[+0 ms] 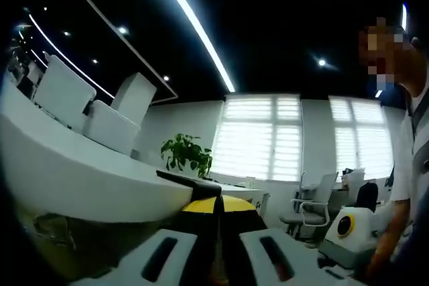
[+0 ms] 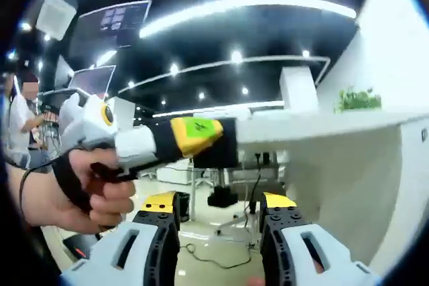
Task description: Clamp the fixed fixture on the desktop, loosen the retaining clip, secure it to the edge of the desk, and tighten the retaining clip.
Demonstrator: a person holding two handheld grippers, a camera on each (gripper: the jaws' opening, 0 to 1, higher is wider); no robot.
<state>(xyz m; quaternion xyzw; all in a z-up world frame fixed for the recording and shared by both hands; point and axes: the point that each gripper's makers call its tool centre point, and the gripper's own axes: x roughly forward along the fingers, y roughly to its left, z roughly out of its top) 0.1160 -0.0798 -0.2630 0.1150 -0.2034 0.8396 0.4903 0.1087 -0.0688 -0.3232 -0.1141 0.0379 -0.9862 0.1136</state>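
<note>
Mid-placement, by the look of it — left gripper (image 2: 198, 140) clenched on the black fixture (image 2: 218, 144) at the white desk (image 2: 322, 125) edge, right gripper (image 2: 218, 222) released just below — next calling for seating it, then tightening the retaining clip, hidden here.

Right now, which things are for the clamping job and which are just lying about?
For the job:
- black fixture, held at the desk's edge
- white desk
- left gripper, apparently shut on the fixture
- right gripper, open

Just about:
- potted plant
- office chair
- wall screen
- floor cable
</note>
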